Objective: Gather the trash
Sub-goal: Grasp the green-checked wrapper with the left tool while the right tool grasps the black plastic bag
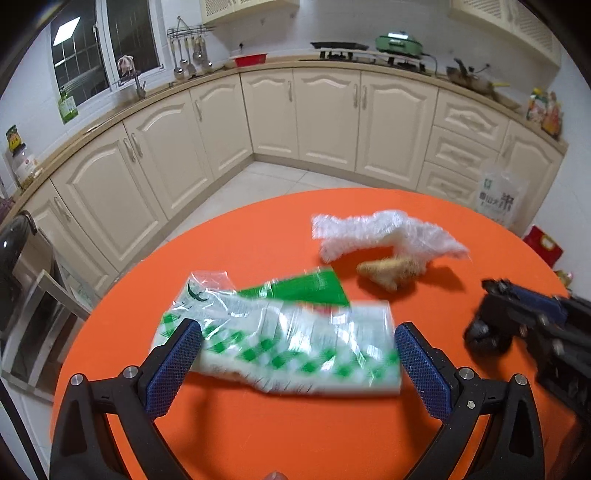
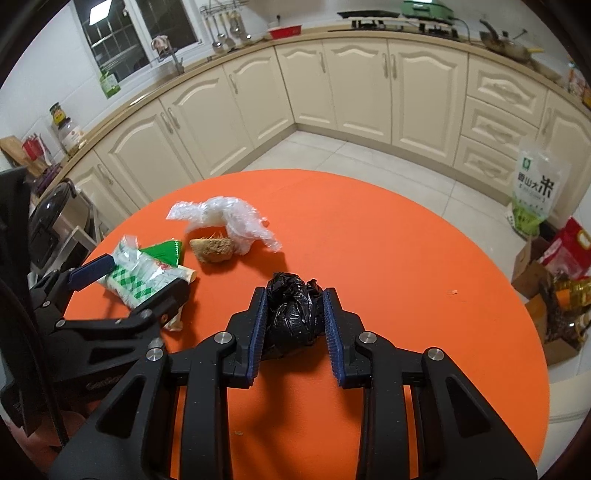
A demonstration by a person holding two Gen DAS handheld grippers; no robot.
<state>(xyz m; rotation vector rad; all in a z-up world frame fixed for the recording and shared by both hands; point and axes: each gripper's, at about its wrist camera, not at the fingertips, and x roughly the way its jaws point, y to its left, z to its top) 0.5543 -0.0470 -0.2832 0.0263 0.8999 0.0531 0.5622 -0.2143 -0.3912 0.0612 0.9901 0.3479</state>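
Pinching a crumpled black plastic bag (image 2: 293, 314) between its blue pads, the right gripper (image 2: 294, 328) hovers low over a round orange table (image 2: 406, 277) in a cream-cabinet kitchen, its fingers closed against both sides of the wad. To its left, the left gripper (image 1: 297, 345) stands with fingers wide apart on either side of a green-and-white checked plastic wrapper (image 1: 291, 343), the pads not pressing it; the wrapper lies flat on the table and holds something pale, its print too blurred to read. Beyond it lie a clear crinkled plastic film (image 1: 384, 232) and, touching the film's near edge, a tan fibrous lump (image 1: 388, 271). On the floor against the drawers stands a clear sack of rice (image 2: 533, 192) with a green bottom, printed in large Chinese characters ending in 米. A jar (image 2: 68, 133) with a yellow-labelled lid sits on the counter at left, its label unreadable. A red basin (image 2: 285, 31) rests on the far counter
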